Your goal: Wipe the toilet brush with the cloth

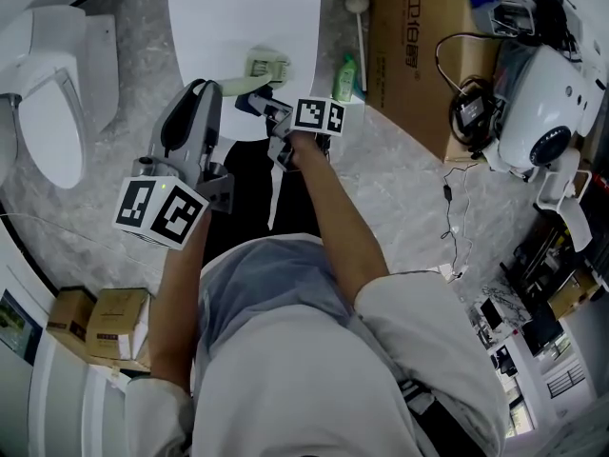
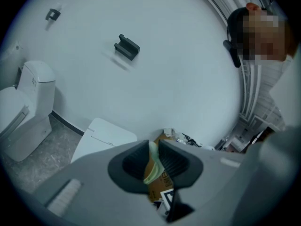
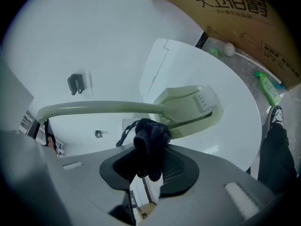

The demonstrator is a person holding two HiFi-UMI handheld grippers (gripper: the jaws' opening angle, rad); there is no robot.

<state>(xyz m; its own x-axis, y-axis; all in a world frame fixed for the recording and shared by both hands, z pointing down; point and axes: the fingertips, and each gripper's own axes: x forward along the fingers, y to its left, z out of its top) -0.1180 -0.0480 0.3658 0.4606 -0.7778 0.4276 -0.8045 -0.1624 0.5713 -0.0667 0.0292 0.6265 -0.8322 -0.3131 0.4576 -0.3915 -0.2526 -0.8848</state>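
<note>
The left gripper point(image 2: 151, 160) had its fingers shut on the toilet brush point(image 3: 188, 105) handle; the right gripper point(image 3: 149, 163) fingers pinched the dark cloth point(image 3: 150, 139) at its neck; the wiping looked started, not done.

Toilet brush point(image 3: 188, 106) pale green; cloth point(image 3: 149, 142) dark, maybe navy; floor point(image 1: 400, 169) grey marbled.

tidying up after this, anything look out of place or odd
A green bottle seems to lie flat on the floor beside the cardboard box, and a loose cable trails across the floor. Nothing looks spilled.
</note>
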